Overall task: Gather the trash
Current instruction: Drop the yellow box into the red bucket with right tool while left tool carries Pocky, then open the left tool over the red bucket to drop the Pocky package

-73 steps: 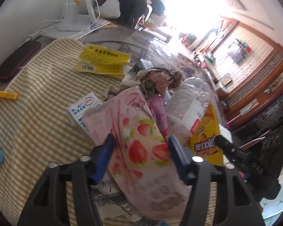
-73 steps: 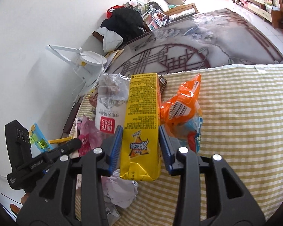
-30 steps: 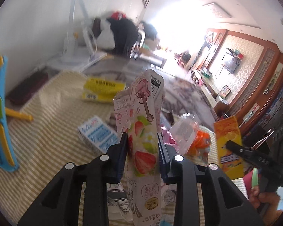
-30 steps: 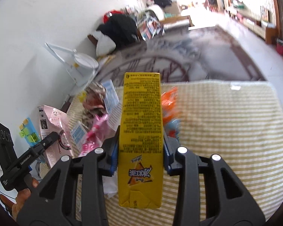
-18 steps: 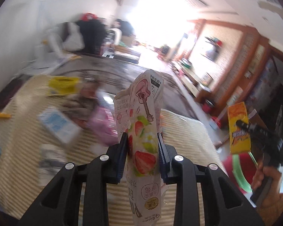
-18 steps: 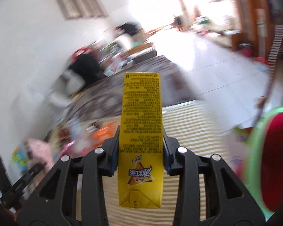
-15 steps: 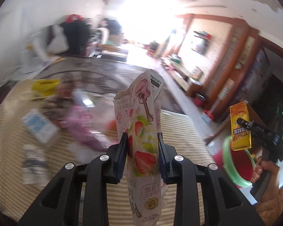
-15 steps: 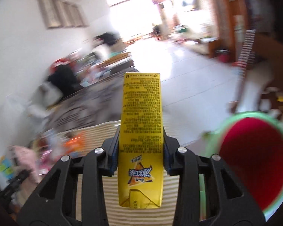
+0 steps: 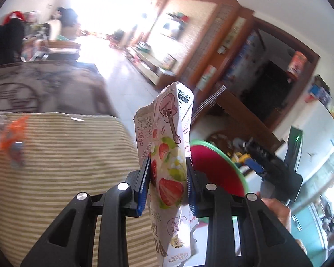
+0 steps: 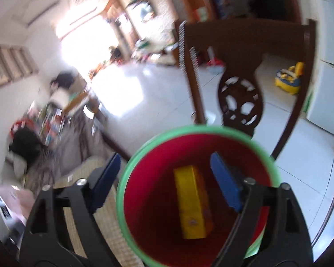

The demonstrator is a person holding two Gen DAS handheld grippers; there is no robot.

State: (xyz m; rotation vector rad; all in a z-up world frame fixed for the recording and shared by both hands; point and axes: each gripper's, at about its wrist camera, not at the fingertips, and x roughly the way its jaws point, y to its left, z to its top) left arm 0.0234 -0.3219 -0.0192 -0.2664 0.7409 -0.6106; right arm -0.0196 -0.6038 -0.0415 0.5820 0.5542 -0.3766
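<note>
Left hand-held gripper (image 9: 167,187) pinches the pink pouch (image 9: 167,166) mid-frame, long axis upright. Right hand-held gripper (image 10: 164,178) spread wide, holding nothing, over the red bin (image 10: 127,178). Yellow box (image 10: 192,202) lies inside the bin, long axis running up-frame.

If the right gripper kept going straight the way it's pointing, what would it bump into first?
The right gripper is open and points down into the red bin. Going straight, it would probably meet the yellow carton lying inside first, though how deep that sits is hard to judge.
</note>
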